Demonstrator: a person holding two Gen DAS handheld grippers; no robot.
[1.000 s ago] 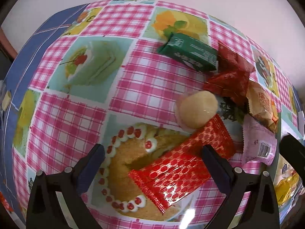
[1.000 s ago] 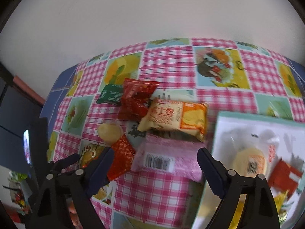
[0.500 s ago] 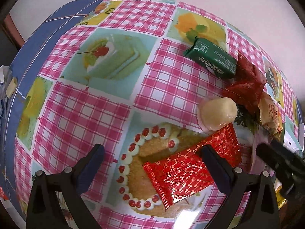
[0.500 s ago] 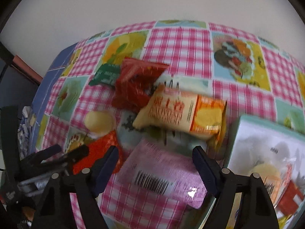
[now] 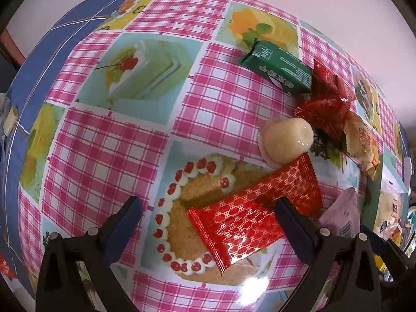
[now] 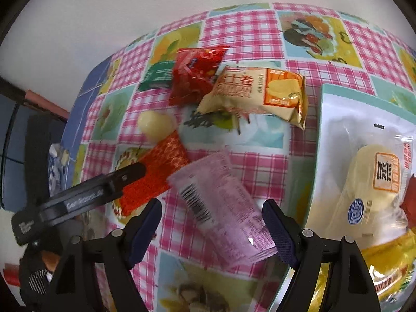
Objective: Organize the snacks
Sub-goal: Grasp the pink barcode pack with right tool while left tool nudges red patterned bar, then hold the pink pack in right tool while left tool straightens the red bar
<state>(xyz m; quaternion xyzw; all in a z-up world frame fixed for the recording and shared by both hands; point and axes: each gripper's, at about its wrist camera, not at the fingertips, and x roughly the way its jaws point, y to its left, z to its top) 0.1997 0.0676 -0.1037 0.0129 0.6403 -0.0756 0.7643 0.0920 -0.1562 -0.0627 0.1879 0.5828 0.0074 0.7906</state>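
Note:
My left gripper (image 5: 208, 215) is open, its jaws on either side of a red patterned packet (image 5: 254, 213) lying on the checked tablecloth. Beyond it lie a pale round wrapped sweet (image 5: 286, 137), a dark red packet (image 5: 327, 104) and a green box (image 5: 278, 70). My right gripper (image 6: 212, 225) is open, its jaws on either side of a pink barcoded packet (image 6: 221, 208). A yellow-orange packet (image 6: 260, 91) lies further off. The left gripper (image 6: 85, 195) shows in the right wrist view over the red patterned packet (image 6: 156, 171).
A white tray with a teal rim (image 6: 321, 130) at the right holds a pale wrapped bun (image 6: 369, 189) and other snacks. The table's blue edge (image 5: 36, 59) runs along the left. A white wall stands behind the table.
The right gripper has moved down and closer over the pink packet, which now lies between its jaws. The left gripper has shifted slightly over the red patterned packet. Both stay open.

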